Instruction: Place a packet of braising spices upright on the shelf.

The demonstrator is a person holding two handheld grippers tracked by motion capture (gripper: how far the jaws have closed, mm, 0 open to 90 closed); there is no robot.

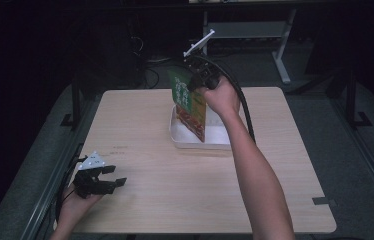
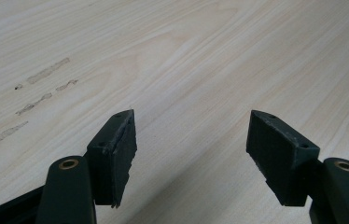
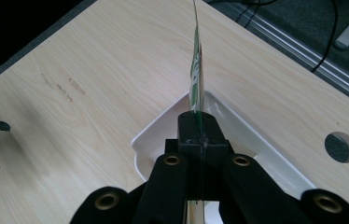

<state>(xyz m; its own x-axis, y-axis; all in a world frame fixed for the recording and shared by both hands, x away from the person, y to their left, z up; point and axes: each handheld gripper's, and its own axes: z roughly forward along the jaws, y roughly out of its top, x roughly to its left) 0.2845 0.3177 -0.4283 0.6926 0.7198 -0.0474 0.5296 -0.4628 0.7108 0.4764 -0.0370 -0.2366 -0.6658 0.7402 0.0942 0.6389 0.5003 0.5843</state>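
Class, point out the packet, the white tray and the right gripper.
packet (image 1: 191, 107): high view, printed front.
white tray (image 1: 185, 142): high view, near rim.
right gripper (image 3: 197, 133): right gripper view, closed jaw tips.

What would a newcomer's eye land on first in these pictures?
The flat green, orange and red printed packet, pinched upright at its top edge in the shut jaws of the right gripper, hangs over the shallow white rectangular plastic tray at mid-table. Near the front left corner, the left gripper rests low over bare wood, jaws open.
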